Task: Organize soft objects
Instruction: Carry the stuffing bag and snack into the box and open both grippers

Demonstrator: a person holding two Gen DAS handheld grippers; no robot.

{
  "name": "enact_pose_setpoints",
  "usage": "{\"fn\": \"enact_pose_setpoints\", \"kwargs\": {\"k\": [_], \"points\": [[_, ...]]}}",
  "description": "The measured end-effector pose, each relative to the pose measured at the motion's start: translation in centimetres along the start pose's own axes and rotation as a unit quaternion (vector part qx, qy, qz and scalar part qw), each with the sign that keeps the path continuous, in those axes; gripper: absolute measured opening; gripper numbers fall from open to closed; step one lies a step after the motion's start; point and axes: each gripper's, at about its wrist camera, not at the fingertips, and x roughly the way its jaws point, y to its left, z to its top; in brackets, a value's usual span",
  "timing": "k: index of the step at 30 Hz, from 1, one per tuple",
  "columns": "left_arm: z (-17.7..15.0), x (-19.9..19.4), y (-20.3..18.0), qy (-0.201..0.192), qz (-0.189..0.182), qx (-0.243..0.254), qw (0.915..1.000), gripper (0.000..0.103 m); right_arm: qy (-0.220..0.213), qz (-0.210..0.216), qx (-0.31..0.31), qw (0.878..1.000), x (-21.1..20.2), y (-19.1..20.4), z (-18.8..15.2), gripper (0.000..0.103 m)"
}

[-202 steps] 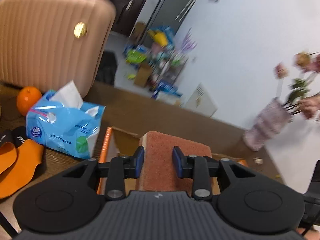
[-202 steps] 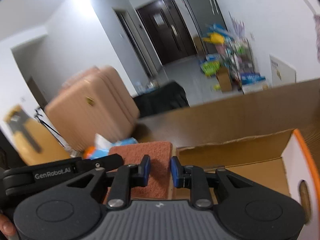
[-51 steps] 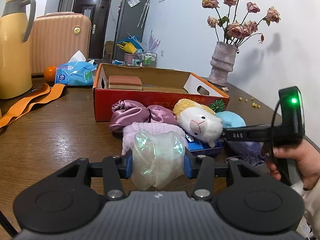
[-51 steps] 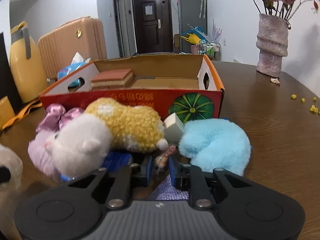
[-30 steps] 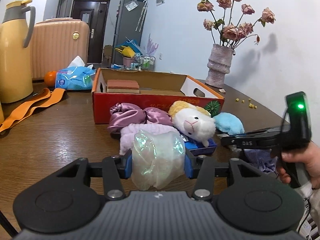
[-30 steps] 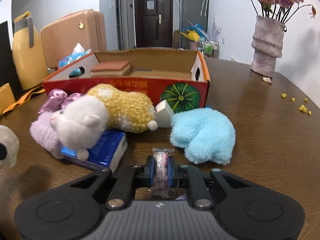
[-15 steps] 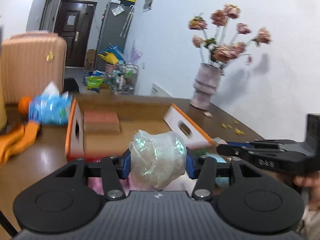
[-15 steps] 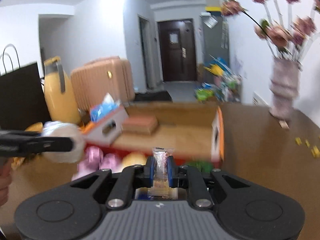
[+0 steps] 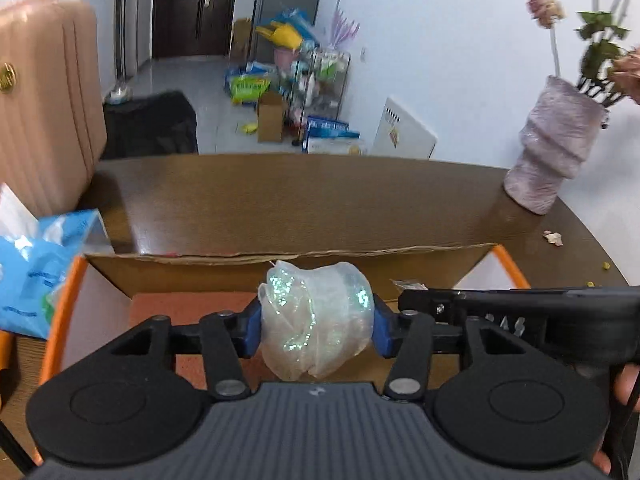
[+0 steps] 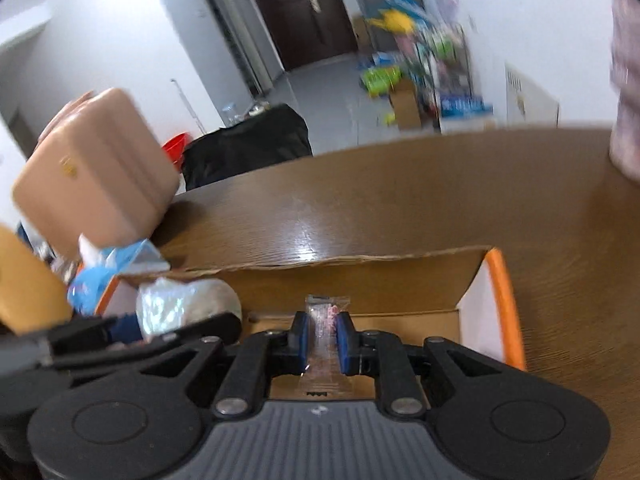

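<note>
Partly readable "AS" lettering on the black handle of the right gripper, seen from the left wrist. Above the cardboard box on the worktop: left gripper, fingers just eased wider yet touching both sides of a crumpled iridescent clear plastic bundle. Right of it over the same box, right gripper fingers just loosened slightly around a small transparent sweet wrapper with pink print; grip or release cannot be told. Rust-red sponge inside the box.
</note>
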Motion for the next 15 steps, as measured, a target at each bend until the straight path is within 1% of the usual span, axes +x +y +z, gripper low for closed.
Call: {"fn": "enact_pose_setpoints", "kwargs": {"k": [1,2,3,4,5,8,10,12,15], "points": [[-0.1,0.3,0.4,0.006,-0.005,-0.005,1.0000,0.068,0.001,0.005,0.013,1.000,0.4,-0.5,0.1,0.021],[-0.2,0.4,0.7,0.008,-0.013,-0.005,0.9999,0.073,-0.002,0.007,0.024,1.000,0.6,-1.0,0.2,0.023],[-0.2,0.5,0.7,0.005,-0.018,-0.001,0.9998,0.073,-0.006,0.010,0.030,0.999,0.7,-1.4,0.2,0.027],[-0.4,0.3,0.9,0.001,-0.020,0.005,0.9998,0.074,-0.009,0.012,0.031,0.999,0.7,-1.5,0.2,0.028],[-0.5,0.1,0.9,0.000,-0.020,0.009,0.9998,0.076,-0.011,0.012,0.032,0.999,0.6,-1.6,0.2,0.028],[-0.3,-1.0,1.5,-0.011,-0.010,0.009,0.9998,0.076,-0.022,0.009,0.032,0.999,-0.6,-1.5,0.2,0.028],[0.0,-2.7,1.8,-0.020,-0.004,0.007,0.9998,0.076,-0.030,0.007,0.021,0.999,-2.0,-1.0,0.2,0.028],[0.2,-5.0,2.2,-0.033,0.002,0.007,0.9994,0.076,-0.041,0.000,-0.002,0.999,-4.4,-0.2,0.2,0.029],[0.4,-9.4,3.0,-0.060,0.016,0.011,0.9980,0.078,-0.065,-0.022,-0.046,0.997,-8.6,0.9,-0.4,0.040]]}}
